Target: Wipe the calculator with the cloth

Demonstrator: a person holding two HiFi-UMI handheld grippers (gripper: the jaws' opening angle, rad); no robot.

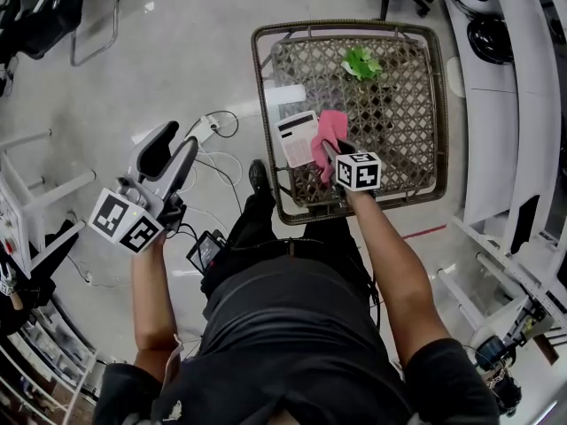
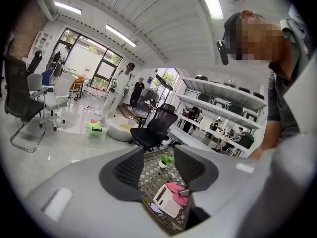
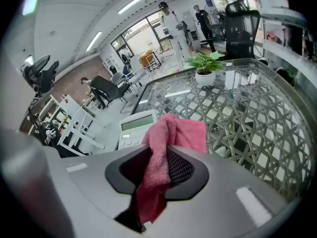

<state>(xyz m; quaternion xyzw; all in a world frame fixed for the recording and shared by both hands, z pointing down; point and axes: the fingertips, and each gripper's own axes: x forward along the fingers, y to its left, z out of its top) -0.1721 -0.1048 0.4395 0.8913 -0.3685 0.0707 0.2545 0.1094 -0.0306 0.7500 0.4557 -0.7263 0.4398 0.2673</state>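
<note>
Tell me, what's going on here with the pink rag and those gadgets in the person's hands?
A person holds a gripper in each hand. The right gripper has its jaws shut on a pink cloth, held at the edge of the white calculator on the wicker table. The left gripper hangs off to the side, jaws apart and empty.

One calculator, one pink cloth, one potted plant and one wicker table show.
</note>
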